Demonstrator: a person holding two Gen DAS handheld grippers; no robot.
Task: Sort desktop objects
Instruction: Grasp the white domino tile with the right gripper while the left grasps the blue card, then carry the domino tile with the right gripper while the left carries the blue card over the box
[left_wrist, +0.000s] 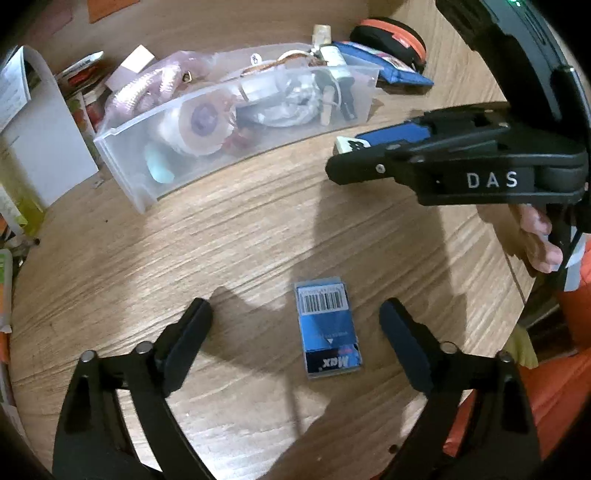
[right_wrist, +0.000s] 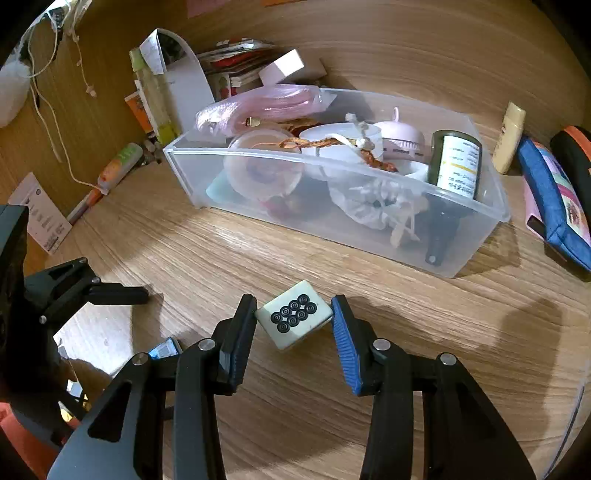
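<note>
The right hand-held gripper (right_wrist: 294, 332) pinches a pale mahjong tile (right_wrist: 293, 318) between its fingers, the face with eight black rings turned up, above the wooden surface (right_wrist: 369, 387). Beyond it stands a clear plastic bin (right_wrist: 369, 236) crowded with odds and ends, among them a dark bottle (right_wrist: 458, 166) whose label is too small to read. The left hand-held gripper (left_wrist: 295, 325) is spread wide, with a small blue box (left_wrist: 328, 328) lying flat between its fingers, untouched; the box shows a barcode and the word "Max". The right tool's body reads "DAS".
</note>
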